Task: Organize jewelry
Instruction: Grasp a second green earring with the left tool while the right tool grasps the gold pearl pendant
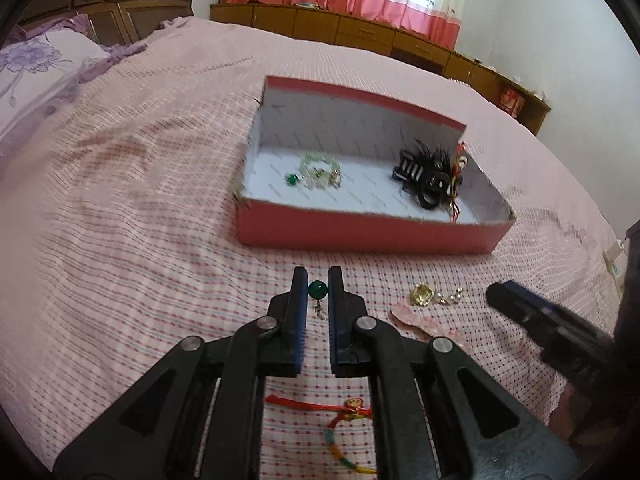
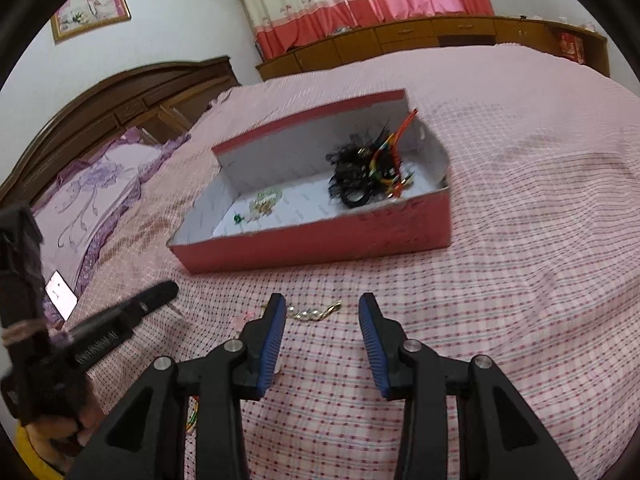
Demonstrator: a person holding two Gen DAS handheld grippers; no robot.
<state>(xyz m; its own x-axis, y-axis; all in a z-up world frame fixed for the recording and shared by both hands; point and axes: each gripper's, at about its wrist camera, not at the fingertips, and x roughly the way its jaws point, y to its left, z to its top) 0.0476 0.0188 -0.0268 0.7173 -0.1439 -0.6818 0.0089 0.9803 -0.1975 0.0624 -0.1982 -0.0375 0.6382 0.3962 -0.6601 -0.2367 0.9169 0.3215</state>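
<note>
My left gripper (image 1: pixel 318 280) is shut on a green bead earring (image 1: pixel 318 290), held just above the pink bedspread in front of the red box (image 1: pixel 372 236). The box holds a pale green bead bracelet (image 1: pixel 318 170), another green bead earring (image 1: pixel 292 179) and black hair clips with red cords (image 1: pixel 428 178). My right gripper (image 2: pixel 322 312) is open and empty, over the bedspread near a pearl and gold earring (image 2: pixel 314 312). The box (image 2: pixel 320 244) also shows in the right wrist view. A gold ornament (image 1: pixel 422 294), a pink hair clip (image 1: pixel 416 320) and a red corded bracelet (image 1: pixel 344 412) lie on the bed.
The bed (image 1: pixel 140 200) fills both views, with a purple pillow (image 1: pixel 36 68) at its head. A phone (image 2: pixel 61 289) lies on the bed at the left in the right wrist view. Wooden cabinets (image 1: pixel 360 32) line the far wall under the curtains.
</note>
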